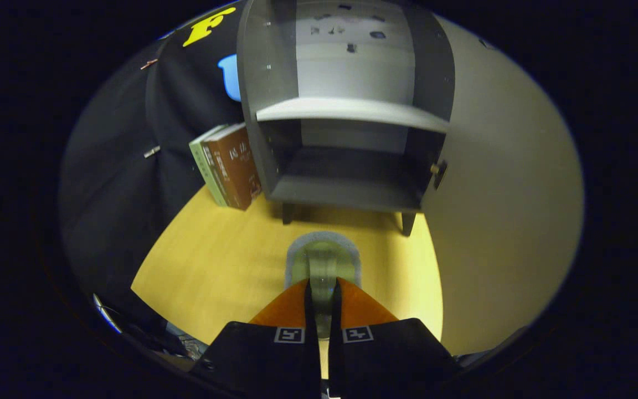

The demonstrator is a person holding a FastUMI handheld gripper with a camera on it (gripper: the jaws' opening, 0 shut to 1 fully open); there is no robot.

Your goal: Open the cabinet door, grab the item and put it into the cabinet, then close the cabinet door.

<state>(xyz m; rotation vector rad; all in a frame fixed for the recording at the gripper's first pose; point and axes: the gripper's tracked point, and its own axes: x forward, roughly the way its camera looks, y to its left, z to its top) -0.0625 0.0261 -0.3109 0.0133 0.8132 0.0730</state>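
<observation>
Two fingers of the gripper (323, 288) are clamped on a pale green item (323, 260), held between them above the yellow table (214, 260).

The item is seen as rounded, translucent green with a grey rim. Beyond the fingers the grey cabinet (352, 111) stands with its door (507, 221) swung open. Lettering on the books (230, 166) beside it cannot be read.

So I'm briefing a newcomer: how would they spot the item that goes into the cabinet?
Find the grey cabinet, door swung open. On the yellow table before it is a clear green tape roll, pinched between the hand-held gripper fingers. Unlike the books leaning left, it's round and see-through.
</observation>
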